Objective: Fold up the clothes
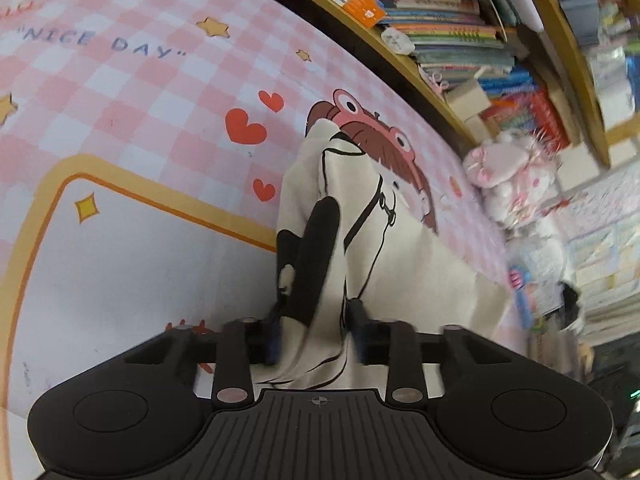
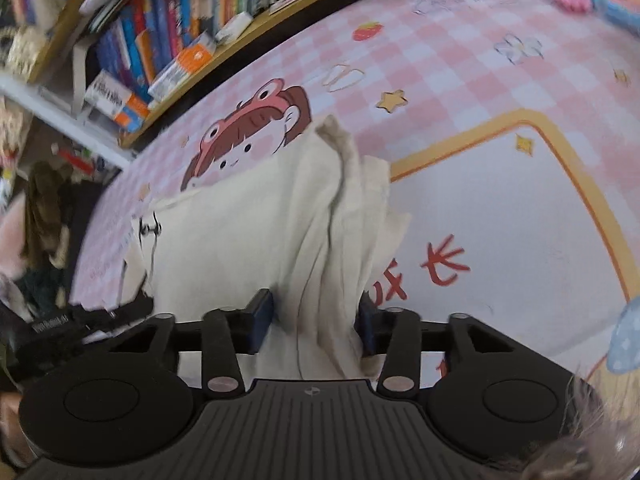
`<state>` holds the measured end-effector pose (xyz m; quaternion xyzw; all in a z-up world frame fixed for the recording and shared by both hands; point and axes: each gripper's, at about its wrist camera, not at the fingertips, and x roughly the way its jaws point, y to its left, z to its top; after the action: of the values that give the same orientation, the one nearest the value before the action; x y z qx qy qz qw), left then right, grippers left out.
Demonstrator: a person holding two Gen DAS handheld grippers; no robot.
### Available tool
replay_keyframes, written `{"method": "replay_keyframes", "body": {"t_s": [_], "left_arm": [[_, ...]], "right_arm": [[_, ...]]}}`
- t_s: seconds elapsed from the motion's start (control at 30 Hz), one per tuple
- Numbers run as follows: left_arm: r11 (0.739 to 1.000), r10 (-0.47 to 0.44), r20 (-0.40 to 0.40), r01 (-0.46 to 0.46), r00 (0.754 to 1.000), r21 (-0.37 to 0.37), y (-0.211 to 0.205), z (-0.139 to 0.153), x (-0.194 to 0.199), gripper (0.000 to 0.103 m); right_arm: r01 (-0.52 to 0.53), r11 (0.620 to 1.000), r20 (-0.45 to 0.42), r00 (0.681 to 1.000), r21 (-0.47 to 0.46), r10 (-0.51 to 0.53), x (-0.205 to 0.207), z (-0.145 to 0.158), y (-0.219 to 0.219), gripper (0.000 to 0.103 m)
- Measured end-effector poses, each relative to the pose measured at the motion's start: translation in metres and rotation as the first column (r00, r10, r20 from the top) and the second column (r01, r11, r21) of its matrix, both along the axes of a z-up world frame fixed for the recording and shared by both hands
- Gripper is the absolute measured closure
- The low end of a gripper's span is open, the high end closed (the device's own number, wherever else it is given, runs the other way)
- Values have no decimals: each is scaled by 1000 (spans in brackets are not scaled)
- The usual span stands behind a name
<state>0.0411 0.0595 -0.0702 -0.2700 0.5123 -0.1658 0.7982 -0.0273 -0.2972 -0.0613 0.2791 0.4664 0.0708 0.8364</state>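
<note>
A cream shirt point(image 1: 400, 264) with black drawings lies bunched up on a pink checked mat point(image 1: 120, 92). The left gripper point(image 1: 316, 320) has its 2 fingers clamped on a fold of the shirt. The right gripper point(image 2: 316, 316) has cloth between its fingers too, but I cannot tell if they squeeze it. Books point(image 2: 168, 36) fill a shelf behind.

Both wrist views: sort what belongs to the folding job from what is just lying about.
In the job:
cream garment
left tool, cloth bunched between its fingers
right tool, cloth bunched between its fingers
pink checked mat as folding surface

Lying about:
books on the shelf
plush toy
</note>
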Motion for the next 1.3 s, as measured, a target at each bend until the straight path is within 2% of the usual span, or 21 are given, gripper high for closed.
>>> {"method": "replay_keyframes", "body": {"t_s": [0.1, 0.2, 0.57, 1.3], "left_arm": [[1000, 5, 14, -5, 1000, -5, 2, 4, -3, 85], [1000, -5, 32, 5, 999, -3, 3, 11, -3, 87], [999, -30, 86, 31, 996, -14, 19, 25, 17, 87], [996, -38, 150, 49, 988, -73, 74, 28, 80, 87]], "right_arm": [[-13, 999, 18, 1000, -38, 14, 0, 4, 5, 77], [-1, 999, 44, 999, -36, 3, -4, 11, 4, 81], [7, 998, 120, 993, -69, 1, 8, 39, 24, 81], [-12, 987, 158, 987, -162, 38, 73, 71, 91, 82]]}}
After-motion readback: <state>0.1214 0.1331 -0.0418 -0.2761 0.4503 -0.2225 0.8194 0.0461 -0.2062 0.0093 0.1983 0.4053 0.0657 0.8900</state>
